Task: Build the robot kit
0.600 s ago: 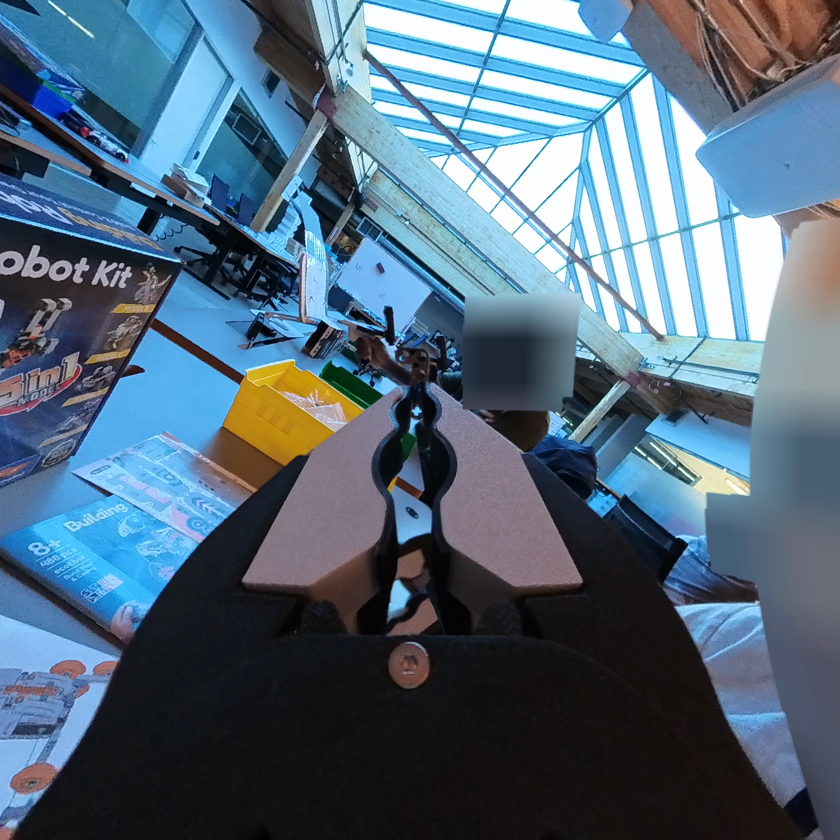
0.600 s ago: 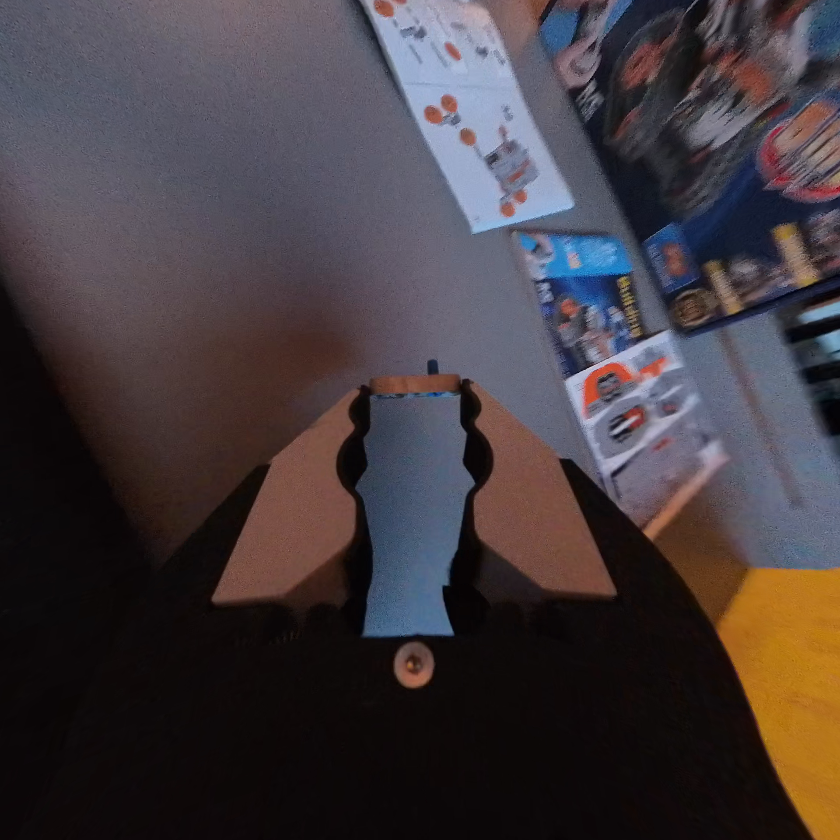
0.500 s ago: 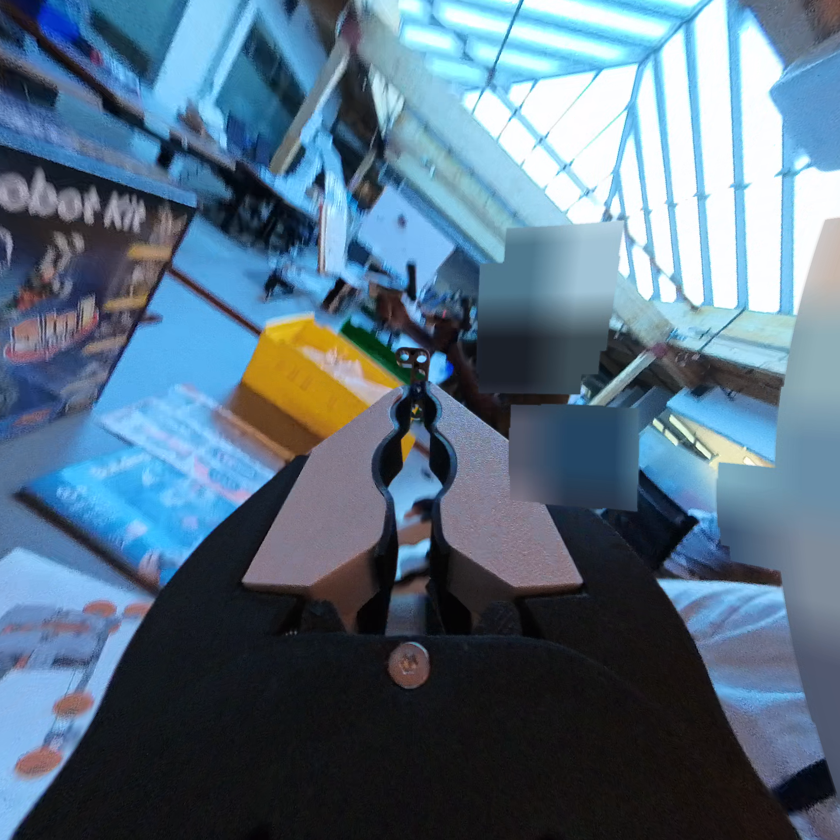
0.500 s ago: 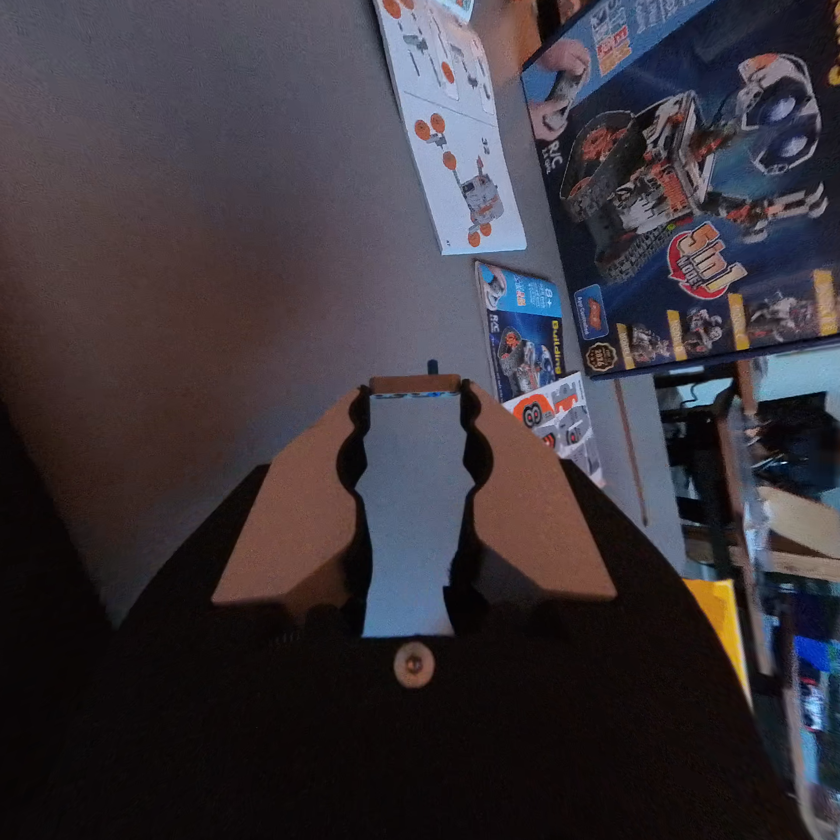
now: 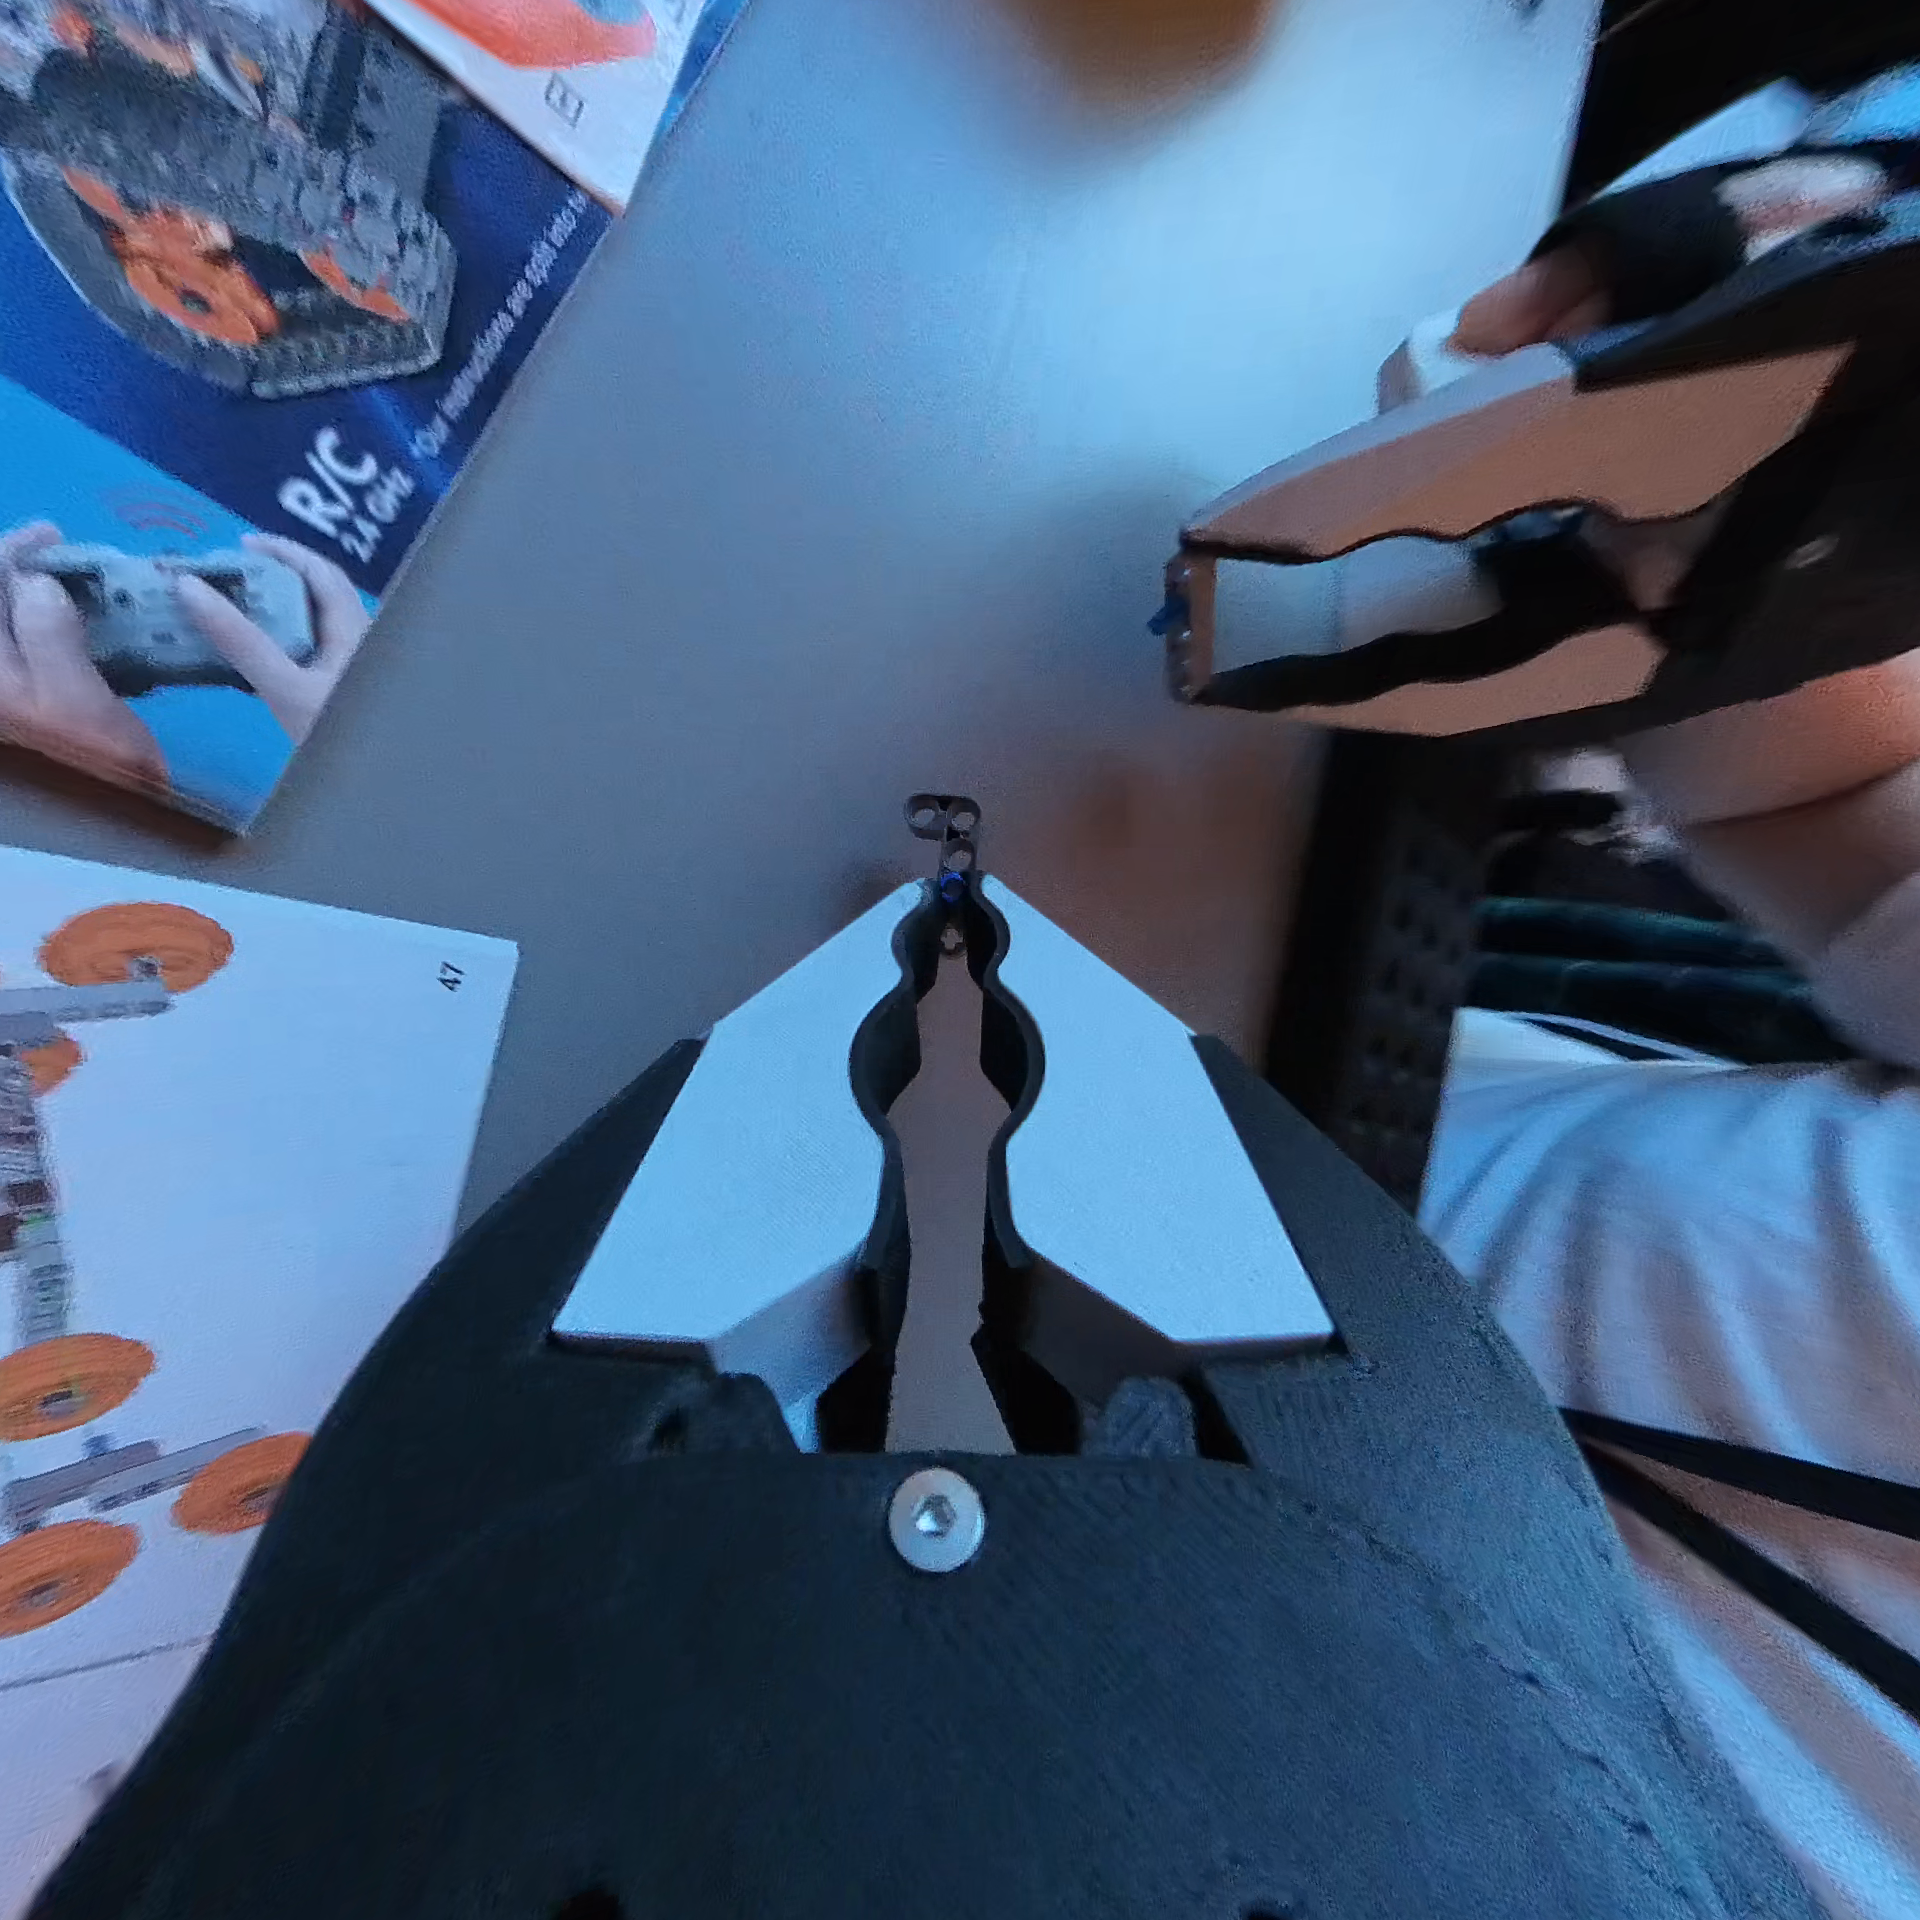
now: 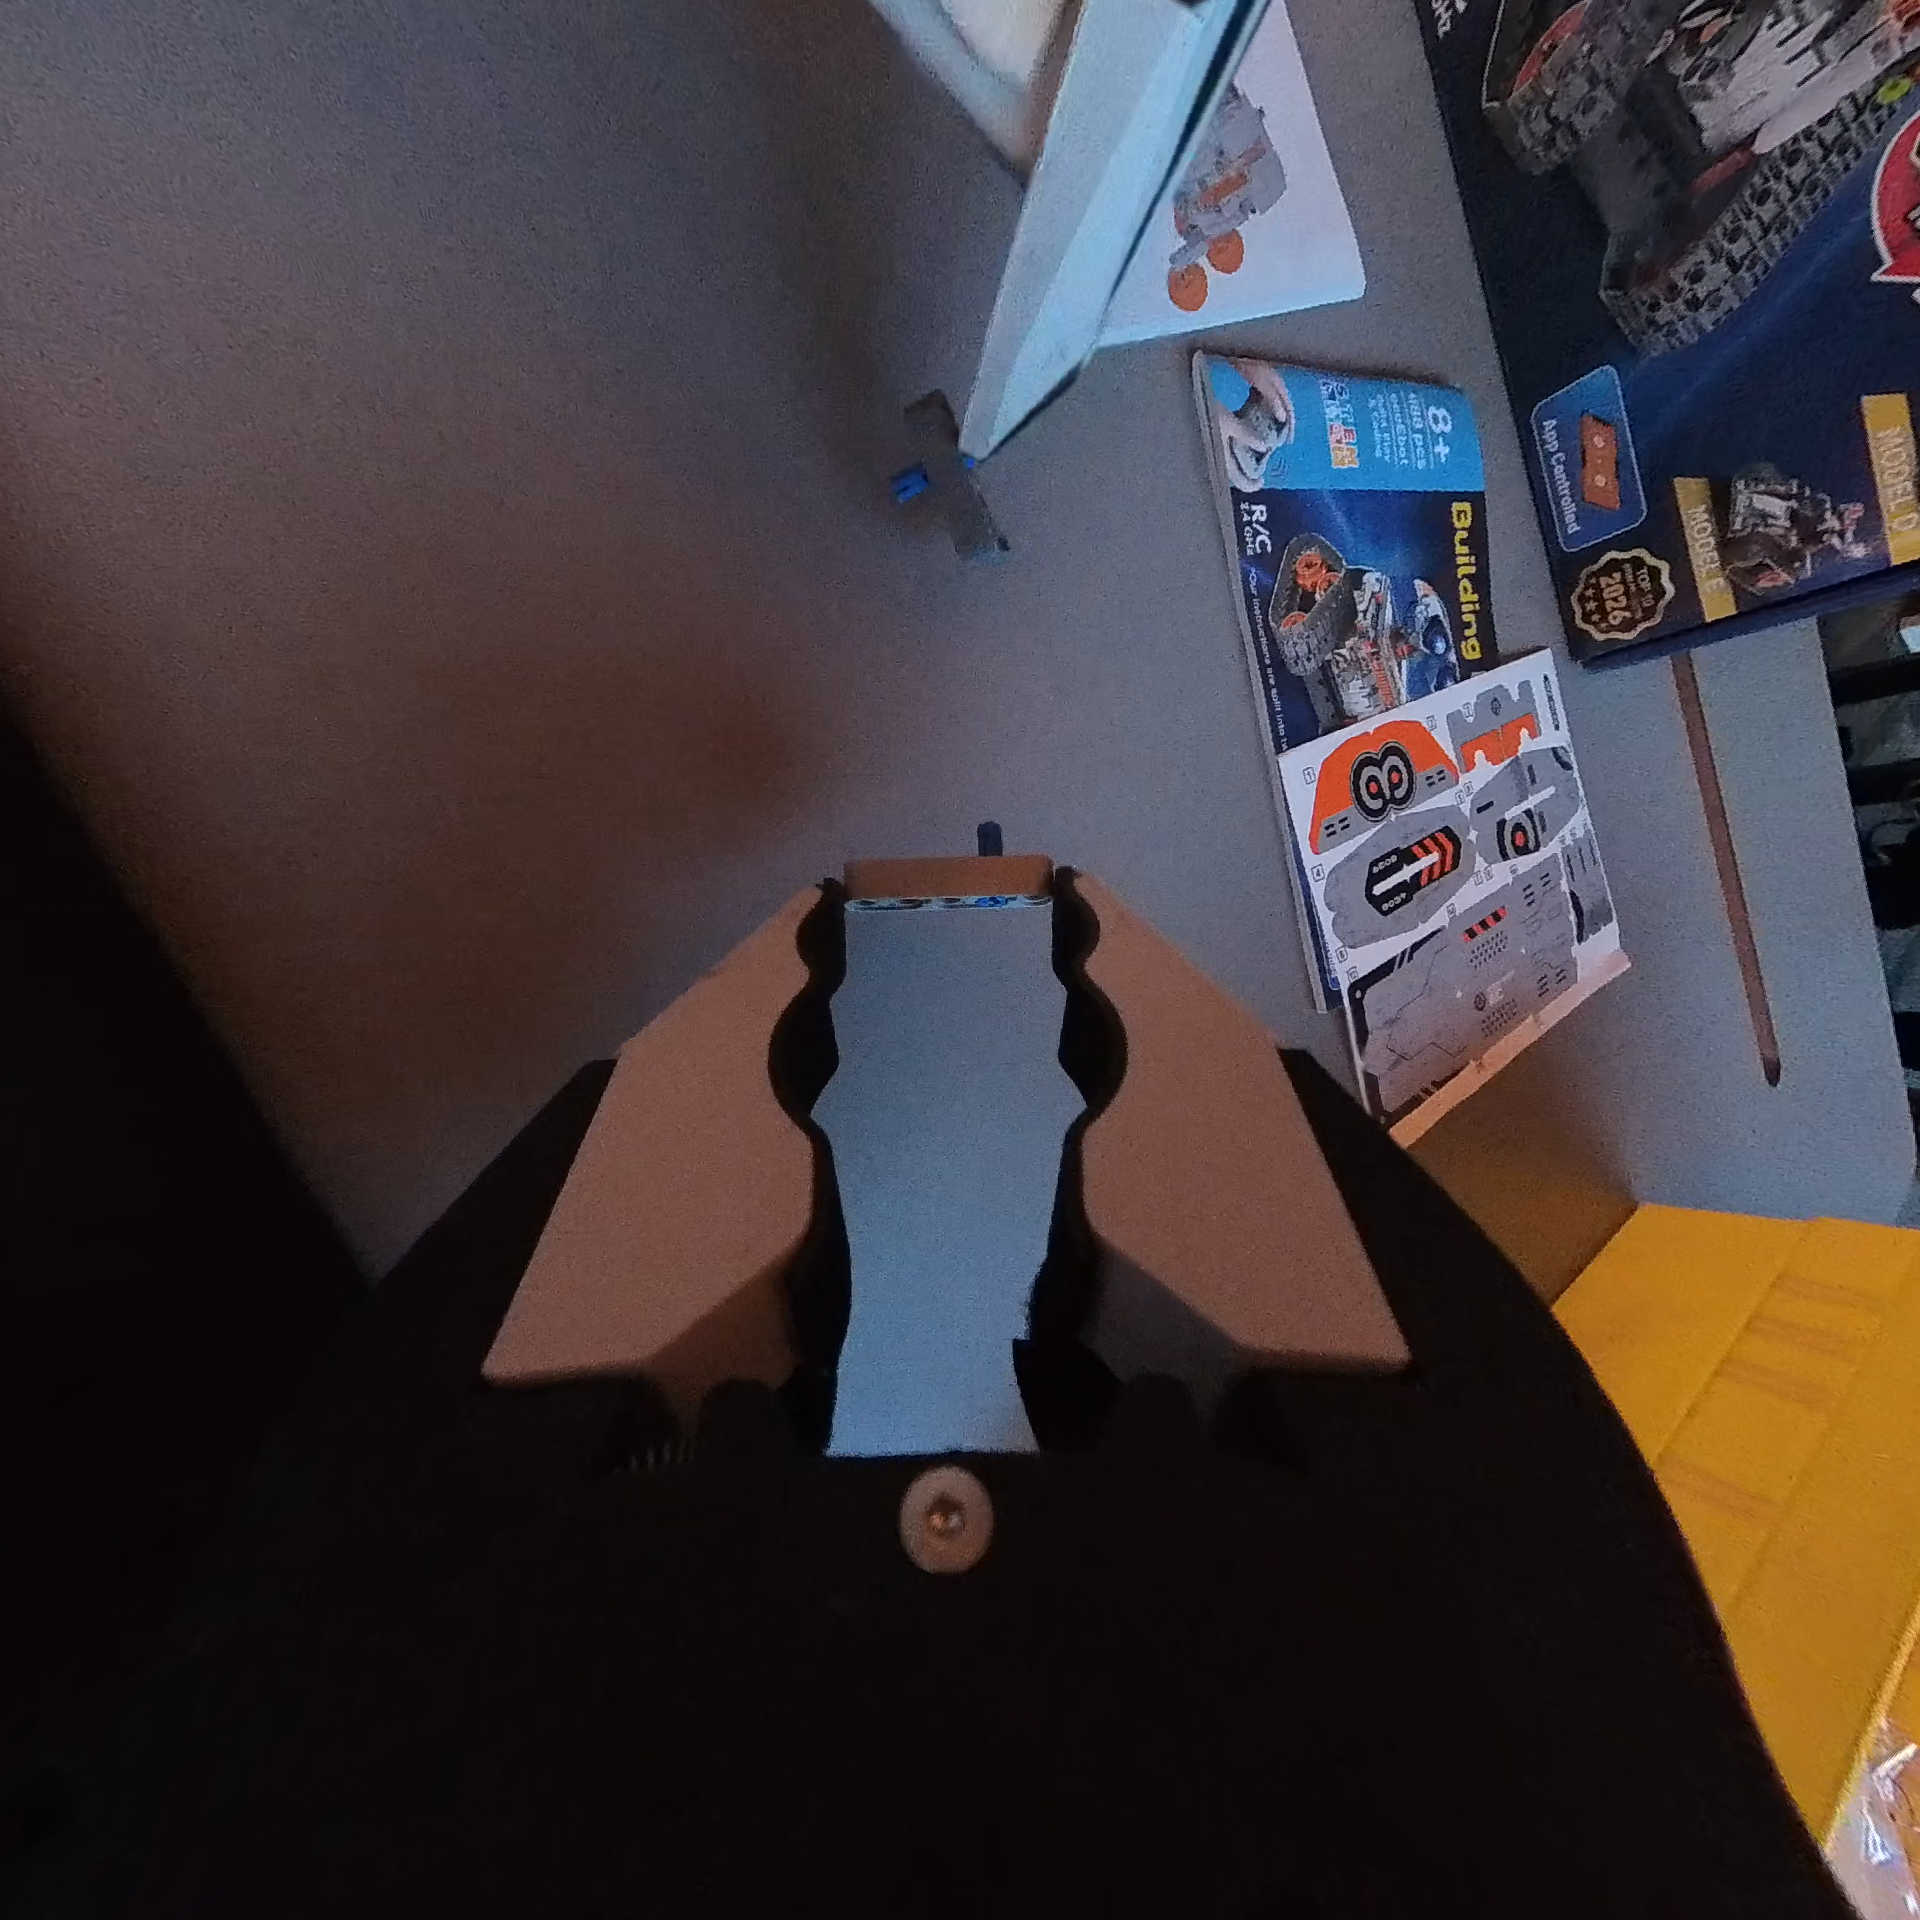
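both views were dim with a cool blue cast. the right wrist view was grainy and its lower half sank into near black. wide-angle bending warped the edges, where motion blur smeared the left wrist view.

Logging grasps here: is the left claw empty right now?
No, the left claw is shut on a small dark beam with holes that sticks out past its fingertips above the grey table.
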